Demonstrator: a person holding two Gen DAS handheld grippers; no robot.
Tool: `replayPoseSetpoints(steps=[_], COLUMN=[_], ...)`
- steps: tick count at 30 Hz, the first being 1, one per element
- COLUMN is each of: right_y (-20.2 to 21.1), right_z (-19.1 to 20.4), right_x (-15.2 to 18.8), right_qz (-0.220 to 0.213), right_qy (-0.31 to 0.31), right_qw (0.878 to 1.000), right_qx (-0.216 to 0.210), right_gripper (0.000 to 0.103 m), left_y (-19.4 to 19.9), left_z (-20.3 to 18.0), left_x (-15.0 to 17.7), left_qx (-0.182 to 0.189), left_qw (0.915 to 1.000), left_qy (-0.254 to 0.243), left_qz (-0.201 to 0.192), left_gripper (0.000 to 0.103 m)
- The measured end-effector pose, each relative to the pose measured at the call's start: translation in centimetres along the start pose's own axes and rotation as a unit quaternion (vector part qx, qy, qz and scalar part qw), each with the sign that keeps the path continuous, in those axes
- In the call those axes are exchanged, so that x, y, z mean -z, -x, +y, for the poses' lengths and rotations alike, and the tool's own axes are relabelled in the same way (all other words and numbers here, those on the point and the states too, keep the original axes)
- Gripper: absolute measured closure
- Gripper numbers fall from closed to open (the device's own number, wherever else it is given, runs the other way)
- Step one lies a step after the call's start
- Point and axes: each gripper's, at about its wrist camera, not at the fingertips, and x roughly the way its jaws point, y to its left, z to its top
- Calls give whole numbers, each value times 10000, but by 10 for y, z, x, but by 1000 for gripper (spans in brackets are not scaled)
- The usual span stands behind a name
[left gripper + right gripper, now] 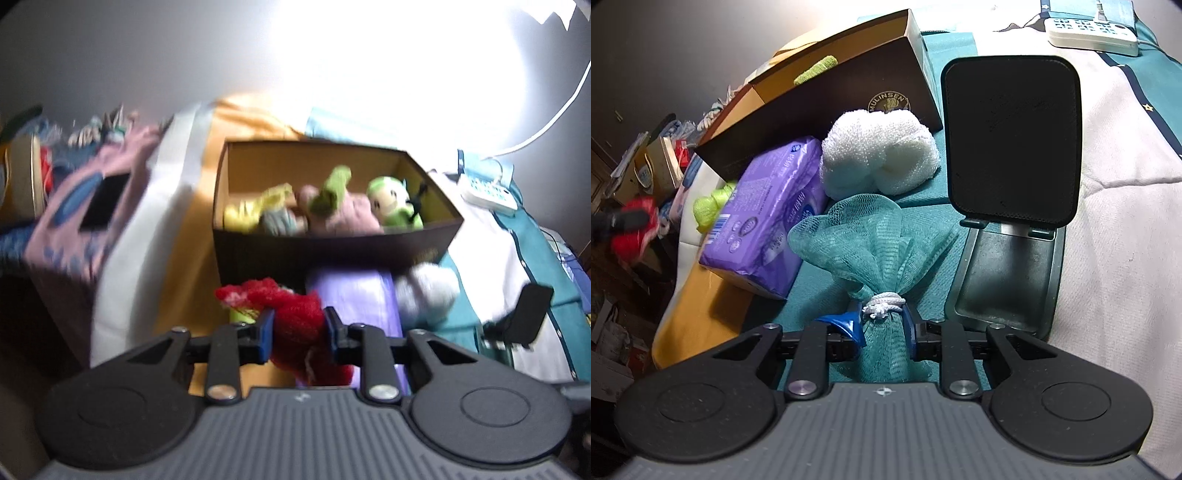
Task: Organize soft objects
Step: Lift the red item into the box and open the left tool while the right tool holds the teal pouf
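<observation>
The fuzzy red knitted soft toy hangs pinched between the closed jaws of the left gripper, just short of the dark open cardboard box ahead, already holding plush toys. Beside the box, the right gripper clamps the teal mesh bath pouf at its tied neck, with a purple tissue pack and white fluffy towel bundle between.

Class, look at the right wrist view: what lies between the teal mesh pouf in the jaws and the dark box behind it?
In the right wrist view, a rolled white towel lies between the teal mesh pouf and the dark box, resting against the box wall.
</observation>
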Motion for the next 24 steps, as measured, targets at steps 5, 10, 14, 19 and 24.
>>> replayPoseSetpoints(steps=[5,10,14,19,24], right_y=[13,26,36,38,30], right_z=[5,10,16,26,27], right_x=[1,0,-4,-9,-7], right_qz=[-190,-428,-615,-757,-648], right_qy=[-184,-363,-501,-601,-621], right_qw=[9996,9984,9968,9953,9960], right_qx=[-60,-70,-106,-91,-13], right_gripper=[100,100,100,101,100], left_y=[-24,-54,-72,-91,-110], left_z=[0,-7,-16,-20,-20], left_x=[-48,-76,-90,-107,-111], left_qx=[-73,-182,-283,-389,-482], left_qw=[9991,9984,9971,9954,9944], left_qy=[-338,-499,-676,-842,-931], left_qz=[-242,-188,-187,-238,-165], left_gripper=[77,77,77,77,74])
